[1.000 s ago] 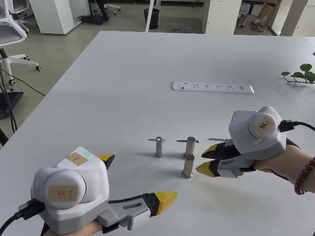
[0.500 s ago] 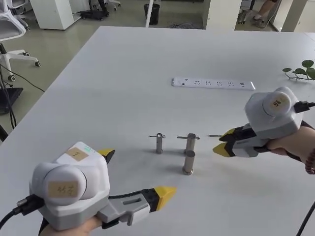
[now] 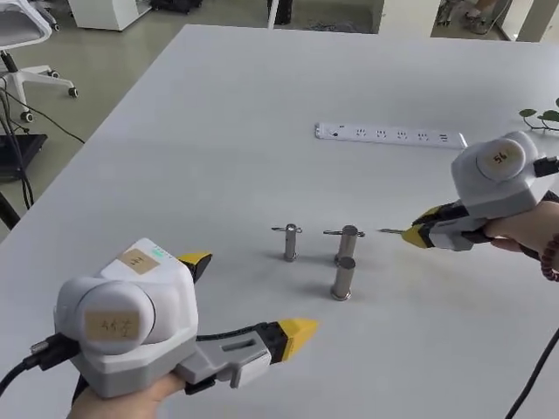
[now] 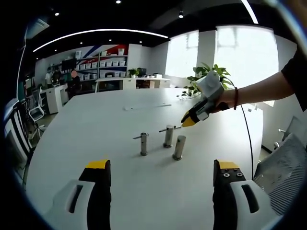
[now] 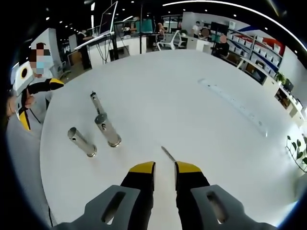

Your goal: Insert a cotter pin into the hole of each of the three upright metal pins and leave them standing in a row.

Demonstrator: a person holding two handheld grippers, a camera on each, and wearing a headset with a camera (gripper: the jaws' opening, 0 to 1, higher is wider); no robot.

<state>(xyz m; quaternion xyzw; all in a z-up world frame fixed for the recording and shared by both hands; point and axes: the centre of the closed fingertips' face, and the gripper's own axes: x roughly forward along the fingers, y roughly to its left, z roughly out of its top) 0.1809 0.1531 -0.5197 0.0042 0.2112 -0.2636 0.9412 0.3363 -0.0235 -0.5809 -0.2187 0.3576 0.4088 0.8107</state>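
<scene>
Three short metal pins stand upright mid-table. The left pin point(image 3: 290, 243) and the back pin point(image 3: 348, 245) each carry a cotter pin through the top. The front pin point(image 3: 342, 278) has a bare top. My right gripper point(image 3: 418, 236) hovers to the right of the pins, shut on a thin cotter pin point(image 3: 390, 231) that points left at them. That cotter pin point(image 5: 167, 153) sticks out from between the right jaws. My left gripper point(image 3: 249, 297) is low at the near left, open and holding nothing, with the pins point(image 4: 168, 136) well ahead of it.
A white power strip point(image 3: 389, 135) lies farther back on the white table point(image 3: 218, 131). Plant leaves point(image 3: 546, 117) reach in at the right edge. Office chairs and floor lie beyond the table's left edge.
The right gripper's jaws have come together on the cotter pin, and it has drawn back to the right, away from the front pin. The left gripper has barely moved.
</scene>
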